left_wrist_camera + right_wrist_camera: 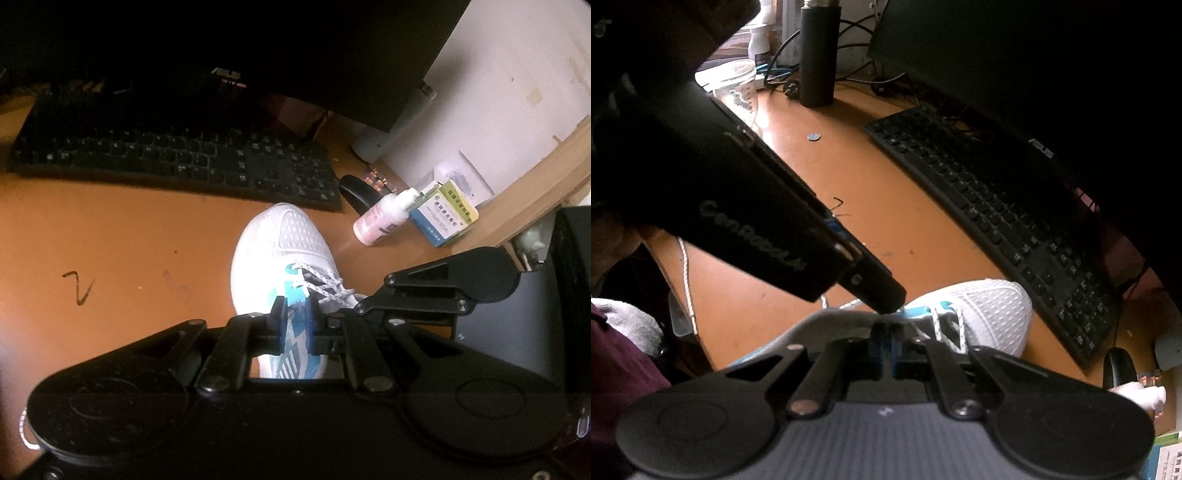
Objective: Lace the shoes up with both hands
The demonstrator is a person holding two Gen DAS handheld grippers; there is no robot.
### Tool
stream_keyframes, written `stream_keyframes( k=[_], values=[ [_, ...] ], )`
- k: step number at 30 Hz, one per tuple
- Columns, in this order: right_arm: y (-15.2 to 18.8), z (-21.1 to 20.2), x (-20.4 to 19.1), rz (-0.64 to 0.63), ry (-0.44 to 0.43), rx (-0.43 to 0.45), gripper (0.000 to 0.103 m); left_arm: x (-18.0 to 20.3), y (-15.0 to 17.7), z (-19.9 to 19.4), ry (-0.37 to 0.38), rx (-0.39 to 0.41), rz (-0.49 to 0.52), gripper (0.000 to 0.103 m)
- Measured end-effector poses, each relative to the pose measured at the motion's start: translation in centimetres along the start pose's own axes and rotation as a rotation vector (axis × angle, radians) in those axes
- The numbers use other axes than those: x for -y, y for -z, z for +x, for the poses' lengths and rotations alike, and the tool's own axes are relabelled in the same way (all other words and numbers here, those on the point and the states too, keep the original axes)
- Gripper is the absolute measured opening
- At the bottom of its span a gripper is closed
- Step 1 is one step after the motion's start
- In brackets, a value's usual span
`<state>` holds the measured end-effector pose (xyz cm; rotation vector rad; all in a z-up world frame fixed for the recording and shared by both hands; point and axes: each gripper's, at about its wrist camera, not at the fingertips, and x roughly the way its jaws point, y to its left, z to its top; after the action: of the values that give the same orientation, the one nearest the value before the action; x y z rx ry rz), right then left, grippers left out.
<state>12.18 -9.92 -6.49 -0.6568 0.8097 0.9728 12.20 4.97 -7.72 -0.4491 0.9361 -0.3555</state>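
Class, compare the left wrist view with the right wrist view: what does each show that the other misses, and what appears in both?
Only the left wrist view shows the small white bottle lying by a printed box, and a wall behind them. Only the right wrist view shows the tall dark flask, a clear jar, a coin and a dark red sleeve. Both show the white shoe with its speckled lace, the black keyboard and the orange desk.

Dim, warm-tinted frames; monitor [258, 44] crushed black; wall [517, 92] overexposed; fisheye corners dark, soft blur.
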Motion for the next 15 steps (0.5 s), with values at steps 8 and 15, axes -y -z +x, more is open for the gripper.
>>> stream_keyframes(
  k=[8,15],
  values=[
    [0.15,0.32,0.17,0.005,-0.002,0.005,0.004,-0.71,0.15,0.42,0.058,0.006,-0.052,0.003],
    [0.39,0.42,-0.28,0.007,0.038,0.025,0.015,-0.38,0.3,-0.44,0.033,0.051,-0.034,0.0]
  ],
)
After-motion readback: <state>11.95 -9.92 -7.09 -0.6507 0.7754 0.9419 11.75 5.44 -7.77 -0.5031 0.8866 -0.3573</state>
